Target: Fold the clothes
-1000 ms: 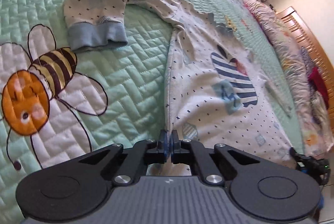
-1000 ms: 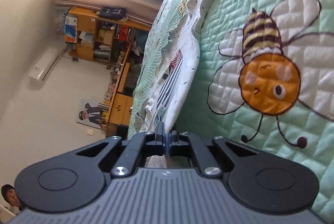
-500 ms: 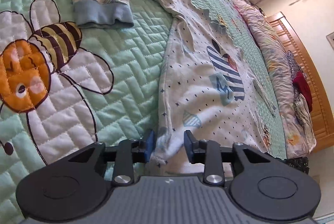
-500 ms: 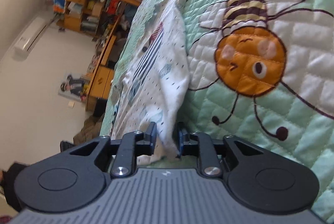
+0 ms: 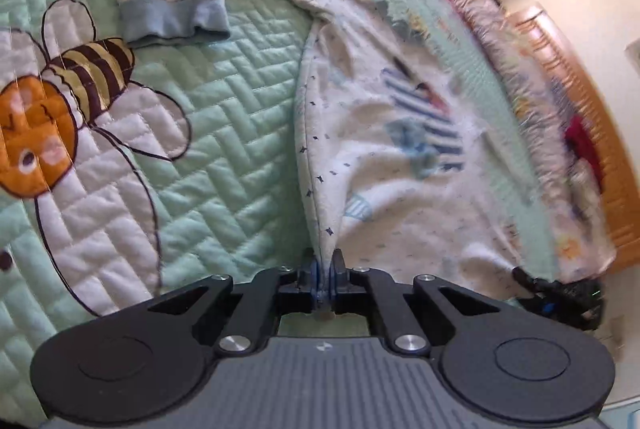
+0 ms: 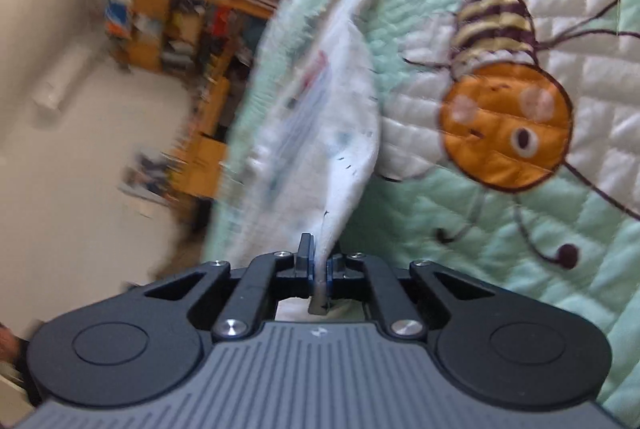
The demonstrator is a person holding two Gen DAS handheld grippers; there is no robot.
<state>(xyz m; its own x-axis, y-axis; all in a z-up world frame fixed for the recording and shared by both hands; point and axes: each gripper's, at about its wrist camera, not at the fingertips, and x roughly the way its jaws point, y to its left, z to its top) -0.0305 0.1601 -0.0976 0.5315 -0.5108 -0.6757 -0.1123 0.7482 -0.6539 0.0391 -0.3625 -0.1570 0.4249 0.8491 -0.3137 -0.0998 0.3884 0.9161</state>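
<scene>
A white child's shirt (image 5: 384, 157) with small dark dots and a blue striped print lies on a mint quilted bedspread (image 5: 224, 133). Its sleeve with a blue cuff (image 5: 176, 21) lies spread at the upper left. My left gripper (image 5: 325, 269) is shut on the shirt's near hem corner and holds the edge lifted. My right gripper (image 6: 319, 261) is shut on the other hem corner of the shirt (image 6: 336, 133). It also shows at the far right of the left wrist view (image 5: 560, 297).
The bedspread has an embroidered bee (image 5: 52, 109), also shown in the right wrist view (image 6: 504, 117). A fringed blanket (image 5: 520, 77) and a wooden headboard (image 5: 600, 133) lie beyond the shirt. Orange shelves (image 6: 180, 29) stand off the bed.
Both grippers opened half a second ago and have now closed again on the shirt's hem corners. The hem is lifted off the bedspread and both views are blurred with motion.
</scene>
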